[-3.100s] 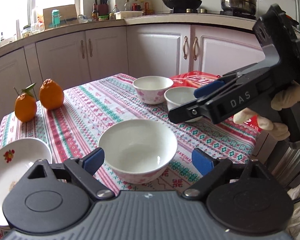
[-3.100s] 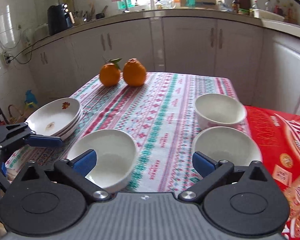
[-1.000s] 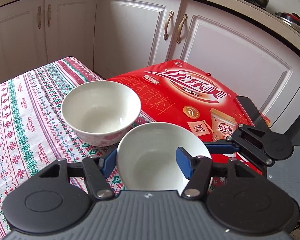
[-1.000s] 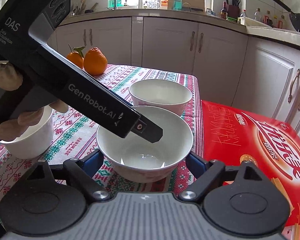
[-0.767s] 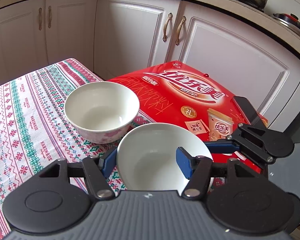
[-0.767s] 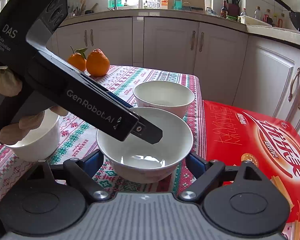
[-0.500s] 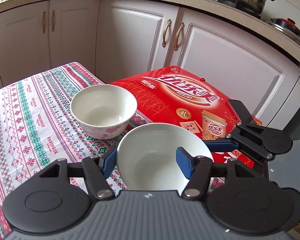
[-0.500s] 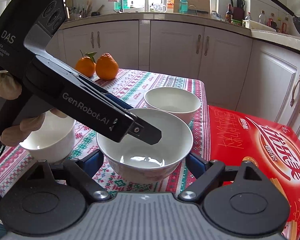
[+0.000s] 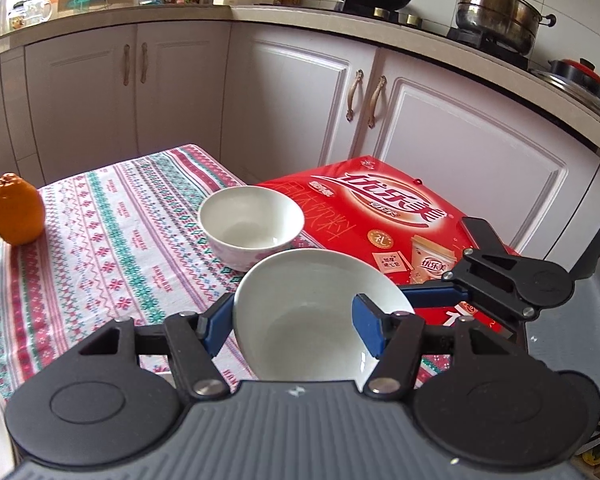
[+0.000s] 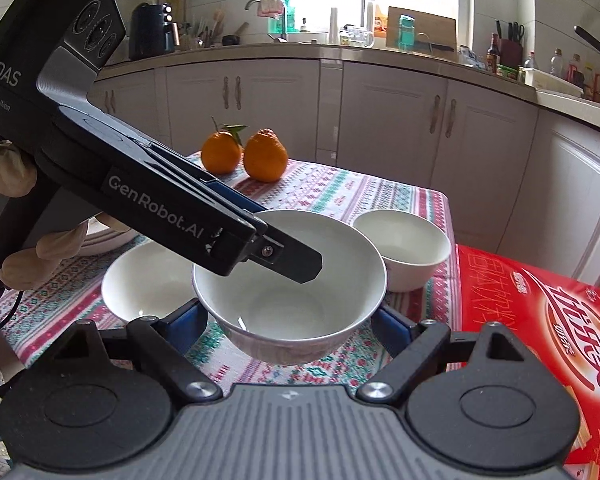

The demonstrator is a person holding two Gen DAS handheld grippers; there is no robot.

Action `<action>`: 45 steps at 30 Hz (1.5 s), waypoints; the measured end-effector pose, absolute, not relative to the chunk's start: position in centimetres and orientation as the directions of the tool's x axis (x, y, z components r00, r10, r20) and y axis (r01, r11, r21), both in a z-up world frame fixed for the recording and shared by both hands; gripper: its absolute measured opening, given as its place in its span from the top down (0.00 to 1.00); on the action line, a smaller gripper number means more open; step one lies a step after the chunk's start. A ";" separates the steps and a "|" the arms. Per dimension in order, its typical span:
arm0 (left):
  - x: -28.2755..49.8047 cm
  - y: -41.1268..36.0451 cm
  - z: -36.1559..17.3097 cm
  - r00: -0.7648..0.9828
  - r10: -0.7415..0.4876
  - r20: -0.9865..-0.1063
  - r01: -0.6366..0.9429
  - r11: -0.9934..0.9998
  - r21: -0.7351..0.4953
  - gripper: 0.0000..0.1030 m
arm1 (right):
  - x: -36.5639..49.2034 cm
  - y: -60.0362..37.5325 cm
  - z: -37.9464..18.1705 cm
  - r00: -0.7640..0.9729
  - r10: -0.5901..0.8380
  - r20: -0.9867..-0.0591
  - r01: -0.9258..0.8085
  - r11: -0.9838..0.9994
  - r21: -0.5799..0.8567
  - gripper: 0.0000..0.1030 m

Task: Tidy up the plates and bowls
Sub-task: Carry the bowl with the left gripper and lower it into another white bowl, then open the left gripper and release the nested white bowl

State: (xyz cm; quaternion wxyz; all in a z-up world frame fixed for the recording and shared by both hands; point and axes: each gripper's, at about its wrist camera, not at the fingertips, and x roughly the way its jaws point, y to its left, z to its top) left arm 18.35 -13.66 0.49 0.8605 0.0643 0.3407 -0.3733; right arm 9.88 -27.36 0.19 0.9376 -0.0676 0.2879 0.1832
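A white bowl [image 10: 288, 292] hangs a little above the striped tablecloth [image 10: 340, 192], carried by both grippers. My left gripper [image 9: 290, 328] is shut on its rim, one blue pad outside the wall and one inside. In the right wrist view the left gripper [image 10: 300, 264] reaches in from the left, held by a gloved hand [image 10: 40, 256]. My right gripper [image 10: 290, 330] is shut across the bowl's full width, a pad on each side. A second white bowl [image 9: 252, 226] stands on the cloth beyond, and a third bowl [image 10: 148, 280] sits at the left.
A red carton [image 9: 380, 216] lies at the table's right end, close to the far bowl. Two oranges [image 10: 244, 154] stand at the far side. Stacked plates [image 10: 100, 236] are partly hidden behind the left gripper. White cabinets [image 9: 300, 100] surround the table.
Three seconds ago both grippers stood open over separate bowls. Over the last second both have risen together with the one bowl, lifting it off the cloth and away from the far bowl.
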 end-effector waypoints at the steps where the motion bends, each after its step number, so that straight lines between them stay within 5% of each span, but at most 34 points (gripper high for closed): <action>1: 18.2 -13.3 0.6 0.495 -0.597 -0.631 0.683 0.716 -0.141 0.39 | 9.8 -27.1 0.3 0.765 0.311 -0.564 -0.389 0.921 -0.020 0.11; 45: 17.8 -4.1 -2.4 0.562 -0.527 -0.637 0.540 0.818 -0.199 0.39 | 12.2 -19.4 -1.4 0.634 0.442 -0.634 -0.546 0.837 0.037 0.11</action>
